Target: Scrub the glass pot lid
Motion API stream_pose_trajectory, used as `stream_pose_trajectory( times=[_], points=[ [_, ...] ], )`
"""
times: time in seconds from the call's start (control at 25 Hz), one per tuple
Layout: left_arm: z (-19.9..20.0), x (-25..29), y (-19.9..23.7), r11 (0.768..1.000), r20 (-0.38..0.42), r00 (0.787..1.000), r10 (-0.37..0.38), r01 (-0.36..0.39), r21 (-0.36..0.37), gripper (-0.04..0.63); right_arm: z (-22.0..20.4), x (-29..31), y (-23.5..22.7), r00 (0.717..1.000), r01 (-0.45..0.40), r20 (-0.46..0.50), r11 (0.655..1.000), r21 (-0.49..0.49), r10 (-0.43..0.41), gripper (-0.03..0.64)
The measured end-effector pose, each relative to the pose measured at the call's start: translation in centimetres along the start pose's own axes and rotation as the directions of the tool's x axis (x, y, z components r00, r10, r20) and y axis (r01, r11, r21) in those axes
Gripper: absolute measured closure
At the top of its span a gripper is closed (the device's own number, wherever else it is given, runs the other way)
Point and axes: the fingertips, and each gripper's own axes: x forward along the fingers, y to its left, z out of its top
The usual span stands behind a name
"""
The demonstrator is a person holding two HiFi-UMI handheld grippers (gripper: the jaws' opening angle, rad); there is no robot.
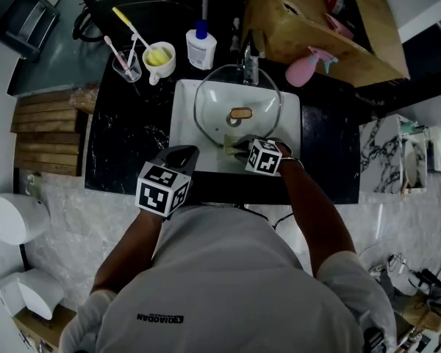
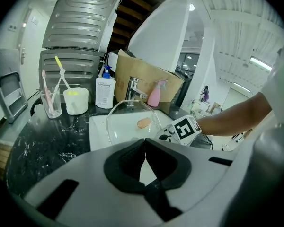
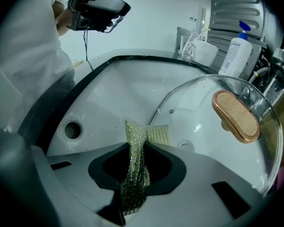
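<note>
The glass pot lid (image 1: 217,94) with its wooden knob (image 1: 240,113) leans tilted in the white sink (image 1: 182,101), against the back near the faucet. My right gripper (image 1: 239,147) is low in the basin just in front of the lid, shut on a green scrub cloth (image 3: 146,133) that sticks out past the jaws towards the lid's lower rim (image 3: 161,105). I cannot tell if the cloth touches the glass. My left gripper (image 1: 182,155) hovers over the sink's front left edge, shut with nothing in it (image 2: 144,143).
On the black marble counter (image 1: 125,145) stand a glass with toothbrushes (image 1: 127,65), a white mug (image 1: 160,59) and a soap bottle (image 1: 201,46). A pink spray bottle (image 1: 306,68) and a cardboard box (image 1: 316,20) stand behind the faucet (image 1: 251,61).
</note>
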Motion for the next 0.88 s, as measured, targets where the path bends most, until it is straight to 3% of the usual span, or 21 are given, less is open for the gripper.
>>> stream_pose_trajectory(
  times=[0.36, 0.6, 0.72, 0.88],
  points=[
    [0.4, 0.7, -0.9, 1.000, 0.010, 1.000, -0.024, 0.024, 0.007, 0.580, 0.1, -0.8, 1.0, 1.000, -0.030, -0.005, 0.999, 0.012, 0.030, 0.523],
    [0.5, 0.8, -1.0, 0.999, 0.005, 0.999, -0.032, 0.032, 0.015, 0.580, 1.0, -2.8, 0.0, 0.996, 0.063, 0.053, 0.996, 0.070, -0.067, 0.524],
    [0.6, 0.8, -0.9, 0.999, 0.005, 1.000, -0.030, 0.030, 0.012, 0.580, 2.8, -5.1, -1.4, 0.969, 0.144, 0.167, 0.968, 0.208, -0.181, 0.525],
    [0.7, 0.9, -0.9, 0.999, 0.007, 0.999, -0.032, 0.032, 0.013, 0.580, 4.4, -8.2, -3.1, 0.893, 0.182, 0.301, 0.880, 0.438, -0.334, 0.524]
  ],
)
